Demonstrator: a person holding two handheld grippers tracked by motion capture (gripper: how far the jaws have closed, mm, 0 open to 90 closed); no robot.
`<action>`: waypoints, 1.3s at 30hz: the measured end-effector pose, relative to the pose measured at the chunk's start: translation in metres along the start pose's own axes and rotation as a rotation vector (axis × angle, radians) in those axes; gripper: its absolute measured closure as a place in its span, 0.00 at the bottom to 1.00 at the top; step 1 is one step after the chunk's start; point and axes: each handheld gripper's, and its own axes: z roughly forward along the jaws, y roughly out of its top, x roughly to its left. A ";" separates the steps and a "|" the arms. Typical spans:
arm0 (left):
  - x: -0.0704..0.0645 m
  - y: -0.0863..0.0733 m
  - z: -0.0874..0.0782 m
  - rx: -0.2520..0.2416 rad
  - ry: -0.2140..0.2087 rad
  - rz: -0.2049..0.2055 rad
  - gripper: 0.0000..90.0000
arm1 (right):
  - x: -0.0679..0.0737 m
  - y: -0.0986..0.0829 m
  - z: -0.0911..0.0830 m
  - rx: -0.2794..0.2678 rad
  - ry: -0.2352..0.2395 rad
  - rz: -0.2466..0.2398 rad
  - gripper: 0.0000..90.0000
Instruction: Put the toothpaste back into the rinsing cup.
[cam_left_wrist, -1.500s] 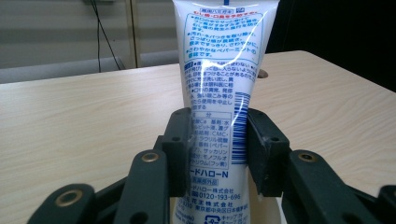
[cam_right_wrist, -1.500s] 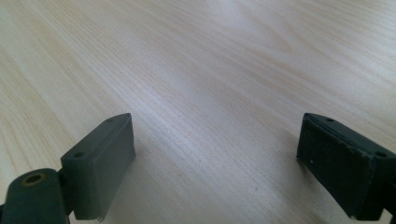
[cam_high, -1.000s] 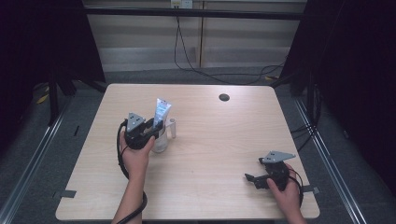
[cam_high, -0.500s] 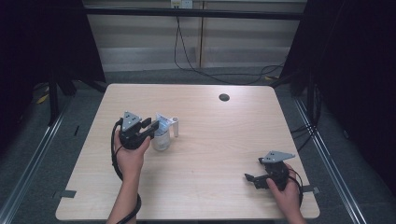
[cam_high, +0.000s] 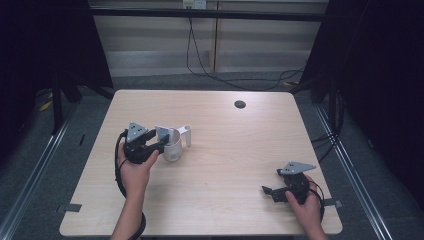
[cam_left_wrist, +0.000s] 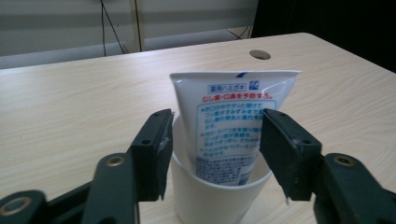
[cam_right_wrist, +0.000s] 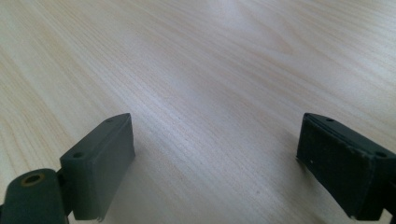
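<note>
Since the earlier frames, tube (cam_left_wrist: 233, 126) has tipped from upright to leaning in the white cup (cam_high: 173, 148), and the left tool (cam_high: 161, 145) has shifted slightly toward the near left. Near edge, right: right tool (cam_high: 269, 193), jaws spread wide over bare table (cam_right_wrist: 210, 70), holding nothing. Farther, left of centre: left tool with jaws parted either side of the tube, which stands cap-down in the cup, its crimped end up; beyond, a dark hole (cam_high: 240, 104) in the table top near the far edge.

Light wooden table (cam_high: 225, 130), grey floor (cam_high: 60, 150), dark curtains (cam_high: 380, 75)
</note>
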 end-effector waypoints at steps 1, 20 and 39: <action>0.000 0.000 0.000 0.000 0.000 0.000 0.48 | 0.000 0.000 0.000 0.000 0.000 0.000 0.12; 0.000 -0.007 -0.005 0.068 -0.016 -0.005 0.25 | 0.000 0.000 0.000 0.000 0.000 0.000 0.12; 0.006 -0.023 -0.010 0.108 -0.039 -0.034 0.18 | 0.000 0.000 0.000 0.000 0.000 0.000 0.12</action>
